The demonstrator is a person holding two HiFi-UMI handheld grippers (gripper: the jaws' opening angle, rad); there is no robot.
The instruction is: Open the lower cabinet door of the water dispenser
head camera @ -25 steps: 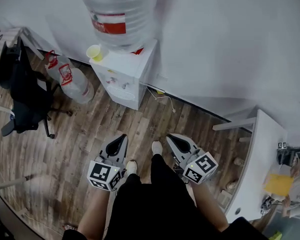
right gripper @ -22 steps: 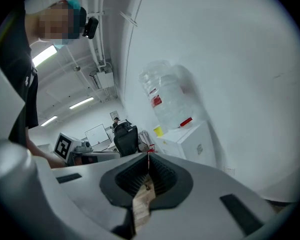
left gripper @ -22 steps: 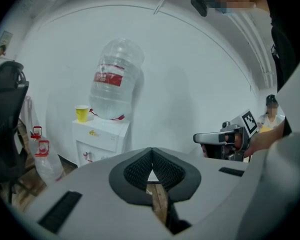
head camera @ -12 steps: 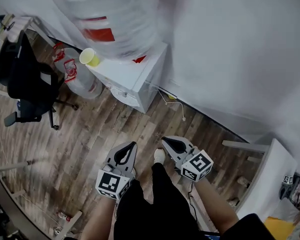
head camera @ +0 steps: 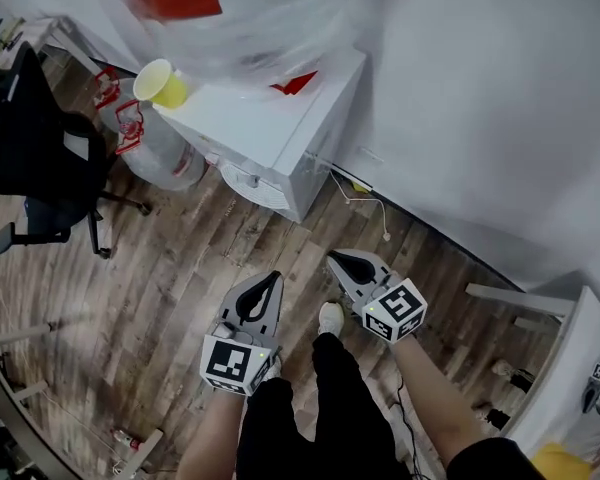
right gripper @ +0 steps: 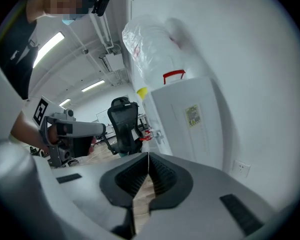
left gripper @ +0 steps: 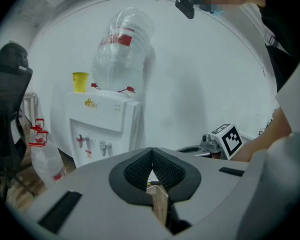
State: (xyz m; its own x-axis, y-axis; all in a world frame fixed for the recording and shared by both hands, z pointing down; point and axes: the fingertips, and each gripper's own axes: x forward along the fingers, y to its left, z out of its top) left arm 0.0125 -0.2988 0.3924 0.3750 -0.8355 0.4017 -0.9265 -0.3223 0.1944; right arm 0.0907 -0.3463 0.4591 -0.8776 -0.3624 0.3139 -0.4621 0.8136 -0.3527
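Note:
A white water dispenser (head camera: 270, 133) stands against the wall with a big clear bottle (head camera: 245, 13) on top and a yellow cup (head camera: 161, 82) on its corner. Its front with two taps (left gripper: 92, 145) faces the left gripper view; the lower cabinet door is hidden there behind the gripper body. My left gripper (head camera: 271, 281) is shut and empty over the wood floor, well short of the dispenser. The right gripper (head camera: 340, 259) is shut and empty too, beside it. In the right gripper view I see the dispenser's side panel (right gripper: 190, 126).
A black office chair (head camera: 40, 158) stands at the left. Spare water bottles (head camera: 155, 153) with red handles lean beside the dispenser. A cable (head camera: 365, 200) runs along the wall base. A white table (head camera: 570, 358) is at the right. The person's shoe (head camera: 330, 318) is between the grippers.
The view has closed in on the dispenser, which now sits nearer and larger. Both grippers have sunk lower and moved forward toward it, jaws staying shut.

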